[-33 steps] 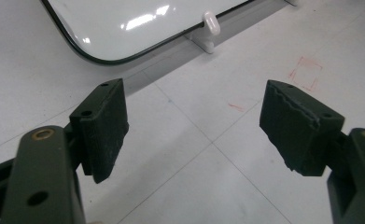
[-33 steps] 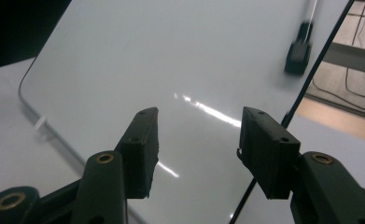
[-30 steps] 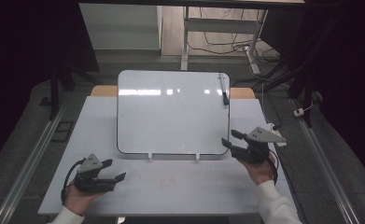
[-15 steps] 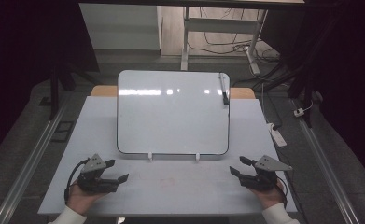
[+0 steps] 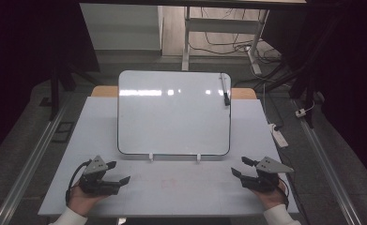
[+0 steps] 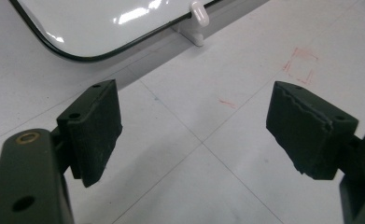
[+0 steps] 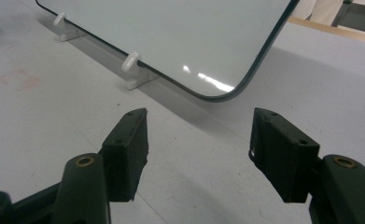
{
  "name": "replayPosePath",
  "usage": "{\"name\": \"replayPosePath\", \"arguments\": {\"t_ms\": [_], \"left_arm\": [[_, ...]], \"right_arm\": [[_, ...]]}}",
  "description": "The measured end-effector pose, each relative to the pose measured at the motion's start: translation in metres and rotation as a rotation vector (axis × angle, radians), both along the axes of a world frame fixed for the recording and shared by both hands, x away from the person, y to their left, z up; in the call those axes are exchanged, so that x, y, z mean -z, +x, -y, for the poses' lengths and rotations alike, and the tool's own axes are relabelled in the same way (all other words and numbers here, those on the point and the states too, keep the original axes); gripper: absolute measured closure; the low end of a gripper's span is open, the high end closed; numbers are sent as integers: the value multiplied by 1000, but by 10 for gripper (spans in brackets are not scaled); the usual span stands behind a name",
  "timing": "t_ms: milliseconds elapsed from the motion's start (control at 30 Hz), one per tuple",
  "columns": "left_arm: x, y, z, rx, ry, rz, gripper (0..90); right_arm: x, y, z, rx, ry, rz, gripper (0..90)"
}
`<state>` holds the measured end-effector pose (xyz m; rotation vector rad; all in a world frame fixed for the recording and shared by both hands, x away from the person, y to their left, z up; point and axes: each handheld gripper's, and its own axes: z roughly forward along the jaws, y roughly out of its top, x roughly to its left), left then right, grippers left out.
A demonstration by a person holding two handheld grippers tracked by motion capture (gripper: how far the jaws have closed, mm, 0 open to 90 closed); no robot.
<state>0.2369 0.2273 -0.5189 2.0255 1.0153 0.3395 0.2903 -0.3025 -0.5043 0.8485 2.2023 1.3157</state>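
Note:
A white-surfaced whiteboard (image 5: 172, 117) with a black rim leans on two white feet (image 5: 150, 156) in the middle of the white table (image 5: 172, 201). A black marker (image 5: 225, 89) sticks to its upper right edge. My left gripper (image 5: 118, 172) rests at the front left, open and empty, its jaws just widened a little. My right gripper (image 5: 238, 166) sits at the front right, its jaws just opened wider, nothing between them. The left gripper (image 6: 194, 130) faces the board's lower left corner (image 6: 101, 28). The right gripper (image 7: 199, 149) faces the lower right corner (image 7: 208, 42).
Faint red pen marks (image 5: 164, 180) stain the table between the grippers. A white power strip (image 5: 279, 133) lies on the floor to the right. Metal rails (image 5: 26, 164) run along both sides. Desk legs and cables (image 5: 218, 42) stand behind the table.
My right gripper dropped from beside the board's lower right corner down to the table's front right. Its jaws spread wider. The left gripper stayed put.

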Motion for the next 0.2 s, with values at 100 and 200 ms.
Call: {"name": "replayPosePath", "arguments": {"t_ms": [100, 200], "left_arm": [[0, 0, 0, 3, 3, 1, 185], [0, 0, 0, 5, 5, 3, 180]], "right_arm": [[0, 0, 0, -4, -3, 3, 362], [1, 0, 0, -6, -4, -1, 360]]}}
